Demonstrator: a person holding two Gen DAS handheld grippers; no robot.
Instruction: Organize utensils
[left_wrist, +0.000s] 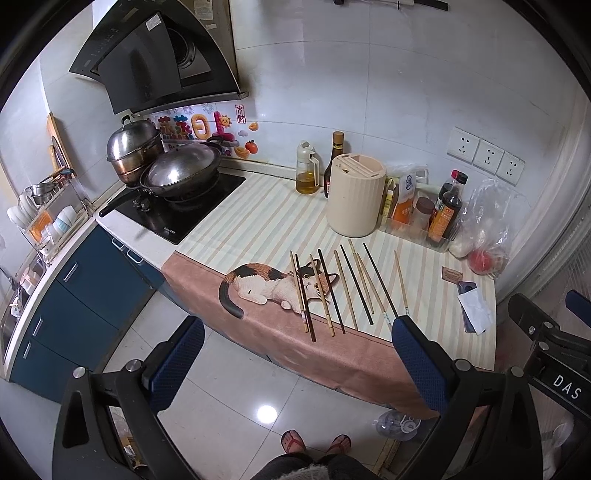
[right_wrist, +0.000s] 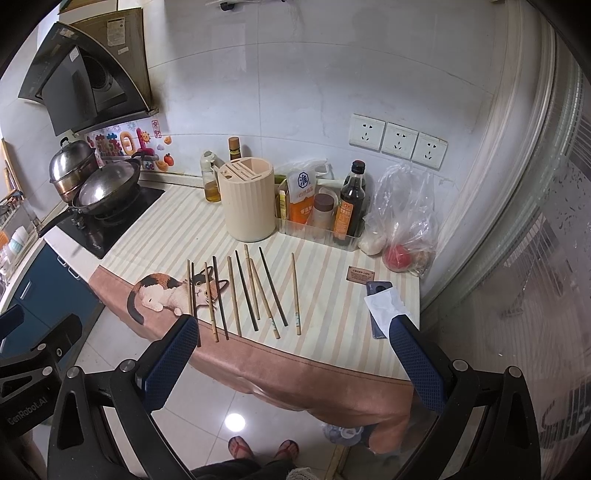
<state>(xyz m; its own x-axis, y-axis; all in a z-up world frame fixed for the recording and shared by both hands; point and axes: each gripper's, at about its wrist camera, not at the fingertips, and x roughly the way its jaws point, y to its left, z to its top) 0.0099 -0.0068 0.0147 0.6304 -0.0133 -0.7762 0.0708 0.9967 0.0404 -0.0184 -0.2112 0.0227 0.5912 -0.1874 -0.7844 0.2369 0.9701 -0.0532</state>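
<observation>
Chopsticks (right_wrist: 243, 291) lie loose in a row on the striped cloth (right_wrist: 332, 266) that covers the counter, near its front edge, some light wood and some dark. I count about 10, though 2 on the left lie so close together over the cat picture (right_wrist: 166, 293) that the count is unsure. Behind them, well apart, stands the cream holder (right_wrist: 246, 201) with slots and an open compartment in its top, the likely place for them.

Both tools are held back over the floor, short of the counter. The left gripper (left_wrist: 295, 365) has its fingers wide apart and holds nothing; the right gripper (right_wrist: 295, 363) is likewise spread and empty.

Risks, as I judge them:
- Near ends of the sticks reach close to the front edge of the counter, where the cloth hangs down. A nudge or a failed pinch could roll 1 off onto the tiled floor.
- Sticks are thin and lie flat, so the fingers may scrape the cloth and drag it, shifting the whole row.
- Several sticks touch or nearly touch; closing on 1 may catch its neighbour too.
- Holder slots are narrow, so a tilted stick could jam at the rim or tip out.
- A phone (right_wrist: 378, 306) under white paper lies on the right, near the right tool's path.
</observation>
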